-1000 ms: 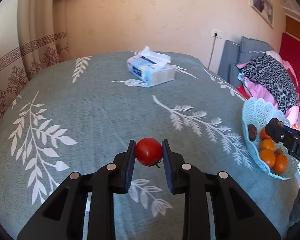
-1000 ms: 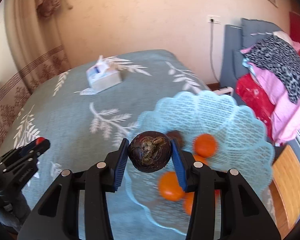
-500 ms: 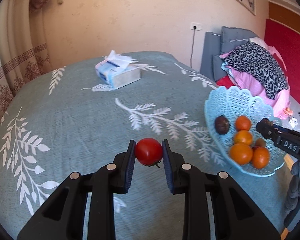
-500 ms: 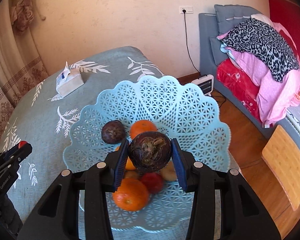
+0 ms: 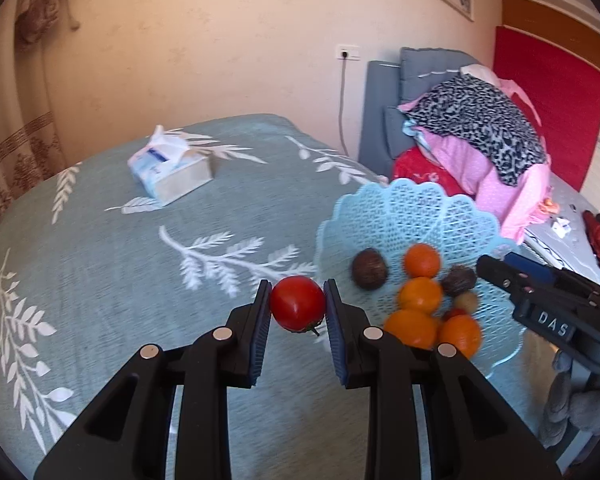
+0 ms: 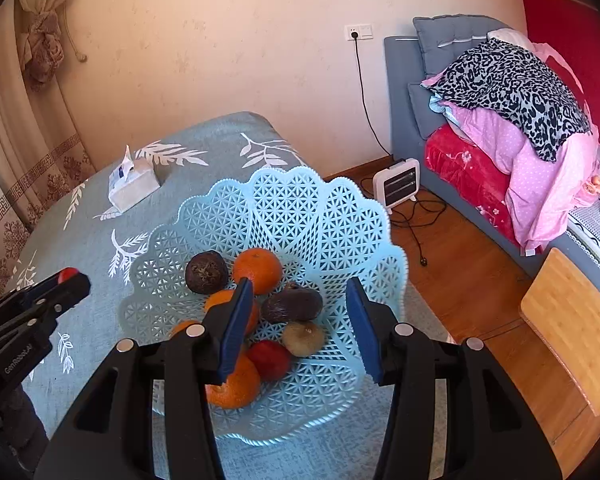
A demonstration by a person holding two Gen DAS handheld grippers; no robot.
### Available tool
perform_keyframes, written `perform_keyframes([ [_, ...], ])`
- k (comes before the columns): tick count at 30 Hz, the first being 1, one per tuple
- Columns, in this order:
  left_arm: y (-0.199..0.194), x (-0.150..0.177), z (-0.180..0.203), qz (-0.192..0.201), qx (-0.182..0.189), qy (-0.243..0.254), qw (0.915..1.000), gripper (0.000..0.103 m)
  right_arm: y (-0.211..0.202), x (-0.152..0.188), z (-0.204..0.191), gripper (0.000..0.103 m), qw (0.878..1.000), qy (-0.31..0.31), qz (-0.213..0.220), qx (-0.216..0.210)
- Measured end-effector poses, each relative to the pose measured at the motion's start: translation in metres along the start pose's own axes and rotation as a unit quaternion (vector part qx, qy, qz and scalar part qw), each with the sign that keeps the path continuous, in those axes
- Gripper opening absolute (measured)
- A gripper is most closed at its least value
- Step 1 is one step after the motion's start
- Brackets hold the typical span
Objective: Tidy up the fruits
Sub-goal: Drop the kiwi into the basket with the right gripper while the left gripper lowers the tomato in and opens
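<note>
Bedroom clutter rings a teal leaf-print surface (image 5: 100, 260), a tissue box (image 5: 171, 174) at its far end. Your left claw (image 5: 297, 308) grips a tomato (image 5: 297, 303) between its pads, raised above the cloth just short of the basket (image 6: 300, 208), probably staged for the drop. The tomato is near round, with no real long axis; its stem points down and toward you. Your right claw (image 6: 298, 320) hangs wide open and empty over the basket, a dark fruit (image 6: 292, 306) lying free between the spread pads, its long axis roughly left to right. Oranges (image 6: 257, 266) and another dark fruit (image 6: 206, 272) crowd the middle, so aim the tomato at the barer mesh.
</note>
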State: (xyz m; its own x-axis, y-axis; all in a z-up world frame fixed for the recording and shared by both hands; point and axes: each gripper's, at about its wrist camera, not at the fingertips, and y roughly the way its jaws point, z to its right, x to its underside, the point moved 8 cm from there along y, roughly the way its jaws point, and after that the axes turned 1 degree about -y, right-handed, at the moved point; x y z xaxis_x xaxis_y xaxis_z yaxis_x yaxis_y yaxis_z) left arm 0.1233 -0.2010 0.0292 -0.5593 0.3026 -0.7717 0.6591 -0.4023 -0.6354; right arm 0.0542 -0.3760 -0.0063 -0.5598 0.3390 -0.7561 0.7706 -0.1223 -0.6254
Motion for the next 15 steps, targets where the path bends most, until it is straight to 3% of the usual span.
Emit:
perform_keyframes([
  [15, 0.018, -0.004, 0.045, -0.013, 0.059, 0.019, 0.998, 0.027, -0.012, 0.003, 0.012, 0.05, 1.0, 0.012, 0.007, -0.002],
])
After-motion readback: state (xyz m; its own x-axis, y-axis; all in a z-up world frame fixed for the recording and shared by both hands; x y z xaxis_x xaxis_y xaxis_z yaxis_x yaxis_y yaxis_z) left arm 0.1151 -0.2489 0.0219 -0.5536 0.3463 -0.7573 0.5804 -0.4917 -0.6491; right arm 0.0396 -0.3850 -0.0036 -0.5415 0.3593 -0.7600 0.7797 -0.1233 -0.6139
